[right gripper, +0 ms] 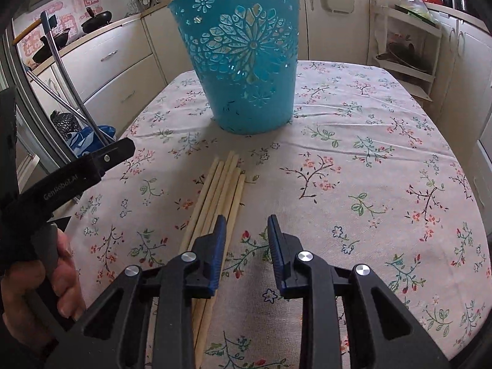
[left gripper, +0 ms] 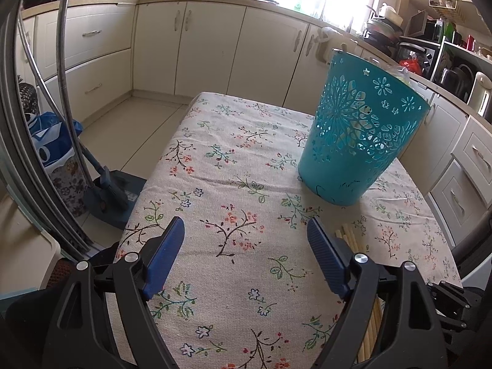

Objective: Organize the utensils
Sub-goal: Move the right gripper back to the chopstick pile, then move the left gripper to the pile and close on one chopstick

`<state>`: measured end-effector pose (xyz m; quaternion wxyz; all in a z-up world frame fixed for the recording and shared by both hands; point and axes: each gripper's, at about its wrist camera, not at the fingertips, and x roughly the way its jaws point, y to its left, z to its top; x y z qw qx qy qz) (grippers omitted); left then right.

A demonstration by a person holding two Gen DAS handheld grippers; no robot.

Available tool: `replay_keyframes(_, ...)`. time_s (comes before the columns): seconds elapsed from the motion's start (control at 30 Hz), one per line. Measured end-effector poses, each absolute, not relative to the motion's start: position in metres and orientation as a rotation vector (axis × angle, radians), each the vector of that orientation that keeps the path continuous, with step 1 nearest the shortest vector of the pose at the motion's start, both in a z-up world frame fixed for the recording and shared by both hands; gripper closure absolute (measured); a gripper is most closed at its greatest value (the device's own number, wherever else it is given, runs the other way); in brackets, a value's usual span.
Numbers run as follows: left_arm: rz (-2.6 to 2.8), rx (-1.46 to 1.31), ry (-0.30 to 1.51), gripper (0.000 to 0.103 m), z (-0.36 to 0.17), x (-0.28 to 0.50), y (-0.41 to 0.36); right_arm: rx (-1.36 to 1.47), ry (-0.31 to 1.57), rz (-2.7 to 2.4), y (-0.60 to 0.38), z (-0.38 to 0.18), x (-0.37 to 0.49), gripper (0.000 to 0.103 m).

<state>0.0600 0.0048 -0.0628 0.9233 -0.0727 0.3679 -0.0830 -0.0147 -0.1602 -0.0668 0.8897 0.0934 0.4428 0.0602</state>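
A bundle of several pale wooden chopsticks (right gripper: 221,184) lies lengthwise on the flowered tablecloth (right gripper: 369,153), pointing at a teal cut-out plastic basket (right gripper: 246,61) that stands upright farther back. My right gripper (right gripper: 246,220) hovers low over the near end of the bundle. Its jaws are narrowly open with only cloth between them, and the chopsticks pass under its left finger (right gripper: 215,246). My left gripper (left gripper: 245,221) stands wide open over bare cloth, left of the chopsticks (left gripper: 349,236) and short of the basket (left gripper: 353,141). A hand (right gripper: 64,261) holds its black body (right gripper: 77,172).
Cream kitchen cabinets (left gripper: 215,40) run behind and beside the table. On the floor to the left stand a mop (left gripper: 107,184) and a blue bag (left gripper: 49,141). A white shelf rack (right gripper: 406,46) stands at the back right.
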Motion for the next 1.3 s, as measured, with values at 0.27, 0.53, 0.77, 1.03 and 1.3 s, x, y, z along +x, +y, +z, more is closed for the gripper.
replay_keyframes(0.27,-0.17,-0.148,0.756,0.025,-0.063,0.06,0.004,0.141,0.925,0.127,-0.155,-0.068,-0.015,0.075)
replay_keyframes(0.53,-0.169,-0.149,0.758,0.025,-0.063,0.06,0.004,0.107,0.937,0.113,-0.162,-0.068,-0.006,0.09)
replay_keyframes(0.77,-0.17,-0.144,0.759,0.025,-0.063,0.06,0.004,0.121,0.945,0.053,-0.192,-0.07,0.007,0.095)
replay_keyframes(1.03,-0.272,-0.055,0.83,0.023,-0.064,0.054,-0.024,0.167,0.919,0.075,-0.203,-0.073,0.0,0.095)
replay_keyframes(1.3,-0.3,0.042,0.89,0.023,-0.069,0.048,-0.055,0.207,0.9,0.104,-0.206,-0.075,-0.001,0.095)
